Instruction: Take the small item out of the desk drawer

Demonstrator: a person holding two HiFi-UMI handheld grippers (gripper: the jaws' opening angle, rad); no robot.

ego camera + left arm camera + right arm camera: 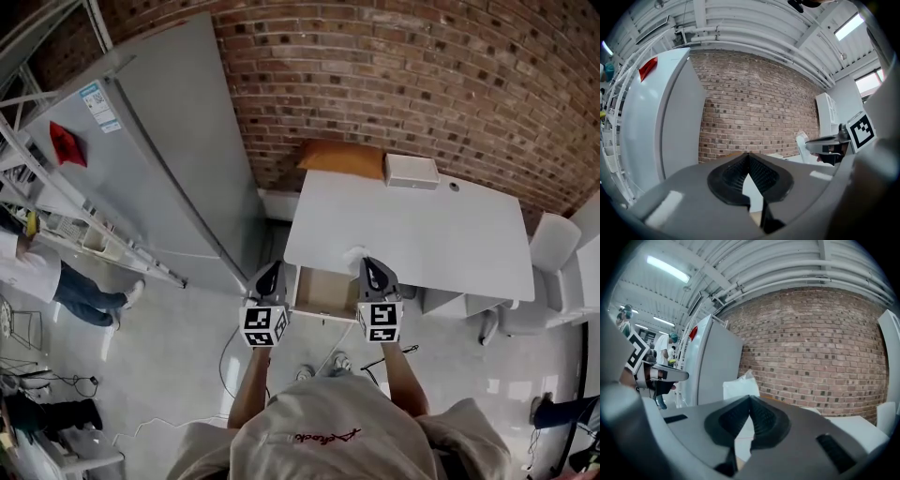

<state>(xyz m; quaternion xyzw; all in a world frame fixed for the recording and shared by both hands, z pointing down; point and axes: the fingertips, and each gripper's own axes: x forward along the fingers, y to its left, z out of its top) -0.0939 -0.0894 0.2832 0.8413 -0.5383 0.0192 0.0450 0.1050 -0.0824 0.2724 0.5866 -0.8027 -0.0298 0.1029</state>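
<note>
The white desk (pixel 422 234) has its drawer (pixel 323 292) pulled open at the front left, showing a bare wooden inside. A small crumpled white item (pixel 354 253) lies on the desktop just above the drawer; it also shows as the white item (pixel 739 387) behind the right jaws and the white item (pixel 802 140) to the left gripper's right. My left gripper (pixel 273 268) hangs left of the drawer, jaws shut and empty (pixel 749 155). My right gripper (pixel 371 264) is at the drawer's right edge near the white item, jaws shut with nothing between them (pixel 750 398).
A tall grey refrigerator (pixel 178 141) stands left of the desk against the brick wall (pixel 394 75). A white box (pixel 411 171) and an orange cushion (pixel 342 157) sit at the desk's back edge. A white chair (pixel 553 244) is at the right, and a person (pixel 56 281) at the far left.
</note>
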